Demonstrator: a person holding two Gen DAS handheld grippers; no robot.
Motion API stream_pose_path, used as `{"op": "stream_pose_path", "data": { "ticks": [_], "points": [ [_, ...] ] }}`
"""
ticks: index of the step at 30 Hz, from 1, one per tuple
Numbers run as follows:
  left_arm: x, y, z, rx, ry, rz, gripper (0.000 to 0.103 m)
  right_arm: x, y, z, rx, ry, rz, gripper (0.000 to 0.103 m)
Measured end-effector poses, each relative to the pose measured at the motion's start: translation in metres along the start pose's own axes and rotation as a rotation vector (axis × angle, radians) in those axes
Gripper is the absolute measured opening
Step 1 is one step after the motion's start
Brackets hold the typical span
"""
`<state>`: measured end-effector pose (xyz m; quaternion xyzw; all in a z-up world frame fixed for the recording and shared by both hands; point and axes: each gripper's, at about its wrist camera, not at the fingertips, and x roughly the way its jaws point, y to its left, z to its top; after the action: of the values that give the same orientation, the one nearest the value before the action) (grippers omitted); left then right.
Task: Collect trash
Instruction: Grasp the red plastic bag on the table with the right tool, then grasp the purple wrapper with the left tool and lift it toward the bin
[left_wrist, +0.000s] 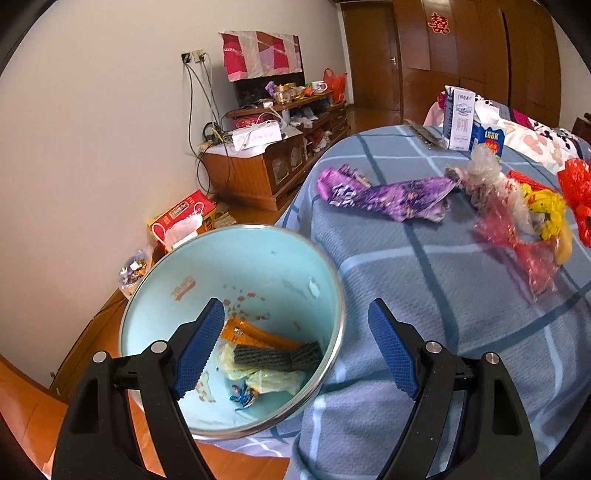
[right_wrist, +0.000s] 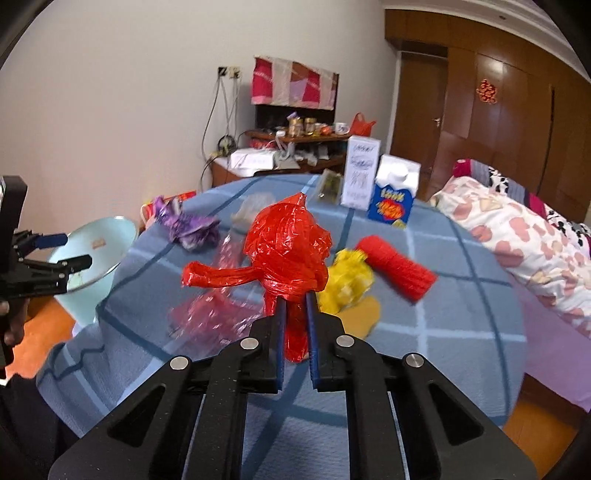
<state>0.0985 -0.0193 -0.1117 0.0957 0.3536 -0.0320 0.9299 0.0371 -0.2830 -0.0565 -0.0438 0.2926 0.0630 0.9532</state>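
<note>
Now the right hand-held gripper (right_wrist: 295, 306) is clenched on the red bag (right_wrist: 288, 247), pinching its twisted tail just above the bed (right_wrist: 461, 325). It looks light, crinkly and probably slippery, so that tail is the surest hold. Beside the bed, the left hand-held gripper (left_wrist: 295, 347) gapes empty over the bin (left_wrist: 258, 266).

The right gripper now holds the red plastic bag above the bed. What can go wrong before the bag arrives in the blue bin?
1. The right gripper pinches only a thin twisted tail of the red plastic bag; the slippery bulk above could pull free on the way.
2. The light blue bin stands beyond the bed's edge, so a short drop would land on the bedspread or the floor.
3. The left gripper hangs open over the bin's mouth and may block the drop.
</note>
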Motion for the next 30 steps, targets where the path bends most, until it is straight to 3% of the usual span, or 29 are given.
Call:
{"op": "stream_pose_path", "data": {
  "ticks": [14, 22, 24, 26, 30],
  "points": [
    [0.037, -0.02, 0.058, -0.011, -0.039, 0.001, 0.079, 0.033, -0.023, 0.018, 0.058, 0.005, -0.037, 0.011],
    [0.052, -0.061, 0.079, 0.027, -0.051, -0.048, 0.079, 0.035, -0.026, 0.016, 0.062, 0.011, -0.048, 0.011],
    [0.059, -0.069, 0.084, 0.04, -0.04, -0.068, 0.08, 0.035, -0.028, 0.016, 0.067, 0.01, -0.052, 0.011],
    [0.068, -0.078, 0.088, 0.06, -0.014, -0.11, 0.088, 0.035, -0.03, 0.016, 0.071, 0.008, -0.053, 0.011],
    [0.087, -0.091, 0.089, 0.102, 0.035, -0.127, 0.087, 0.035, -0.03, 0.015, 0.075, 0.005, -0.044, 0.011]
  ]
}}
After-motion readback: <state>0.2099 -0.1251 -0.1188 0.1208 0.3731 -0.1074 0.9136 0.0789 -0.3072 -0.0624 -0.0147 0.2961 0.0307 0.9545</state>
